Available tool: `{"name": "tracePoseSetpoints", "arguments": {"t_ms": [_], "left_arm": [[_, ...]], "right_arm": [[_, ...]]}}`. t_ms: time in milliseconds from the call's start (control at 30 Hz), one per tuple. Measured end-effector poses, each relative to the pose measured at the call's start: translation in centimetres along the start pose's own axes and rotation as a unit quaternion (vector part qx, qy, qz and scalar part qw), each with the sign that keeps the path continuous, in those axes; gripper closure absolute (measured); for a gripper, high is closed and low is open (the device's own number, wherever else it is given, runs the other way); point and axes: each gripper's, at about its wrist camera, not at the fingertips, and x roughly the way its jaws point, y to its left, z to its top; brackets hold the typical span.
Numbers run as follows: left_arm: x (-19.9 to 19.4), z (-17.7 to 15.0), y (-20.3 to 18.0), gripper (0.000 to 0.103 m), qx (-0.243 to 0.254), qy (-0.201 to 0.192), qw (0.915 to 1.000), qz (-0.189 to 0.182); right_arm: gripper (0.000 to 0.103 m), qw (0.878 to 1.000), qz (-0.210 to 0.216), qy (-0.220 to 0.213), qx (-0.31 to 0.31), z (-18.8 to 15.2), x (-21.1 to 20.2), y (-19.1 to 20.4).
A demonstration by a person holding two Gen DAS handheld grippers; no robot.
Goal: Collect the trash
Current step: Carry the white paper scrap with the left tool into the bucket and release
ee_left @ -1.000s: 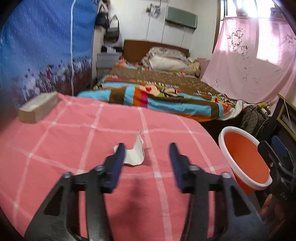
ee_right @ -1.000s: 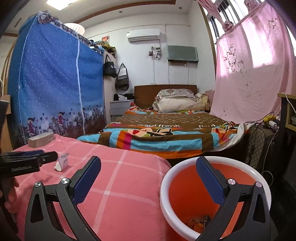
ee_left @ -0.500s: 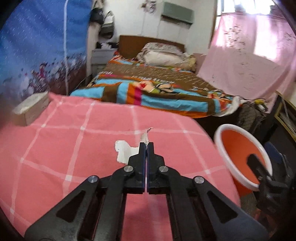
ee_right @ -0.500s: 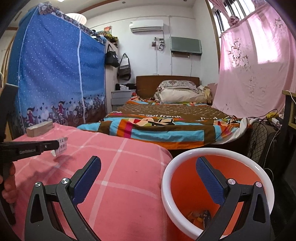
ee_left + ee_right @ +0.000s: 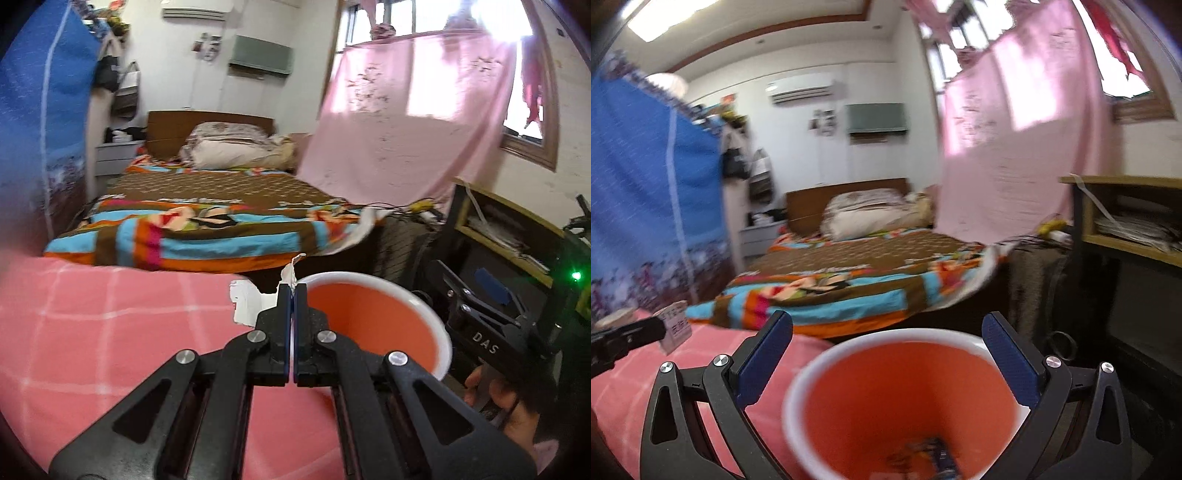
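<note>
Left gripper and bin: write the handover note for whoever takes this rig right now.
Left gripper: shut on the paper scrap, lifted off the pink cloth, near the bin rim.
Right gripper: open, holds nothing, the bin between its jaws but untouched.
Done: scrap picked up; some trash already lies in the bin.
Left: carry the scrap over the bin's mouth and let go.

A torn white paper scrap (image 5: 246, 303) is held above the pink checked cloth (image 5: 92, 332), left of the orange white-rimmed plastic bucket (image 5: 445, 341). Behind both, a bed under a striped multicoloured blanket (image 5: 207, 229) is placed.
</note>
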Motion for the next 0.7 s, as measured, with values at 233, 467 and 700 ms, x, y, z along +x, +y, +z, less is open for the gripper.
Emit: {"name": "tracePoseSetpoints", "arguments": {"t_ms": [233,467,700], "left_arm": [[4.1,0.6,-3.6,0.098,-0.003,0.025,0.9986,-0.047],[5.4,0.4,-5.0,0.096,-0.001,0.039,0.9980,-0.050],[5.5,0.8,-5.0,0.090,-0.013,0.040,0.9981,-0.046]], "right_arm": [[0.000,0.998,-0.043,-0.001,0.052,0.2,0.0,-4.9],[0.000,0.997,-0.054,0.003,0.056,0.0,0.0,-6.2],[0.000,0.997,-0.050,0.006,0.061,-0.1,-0.2,-6.3]]}}
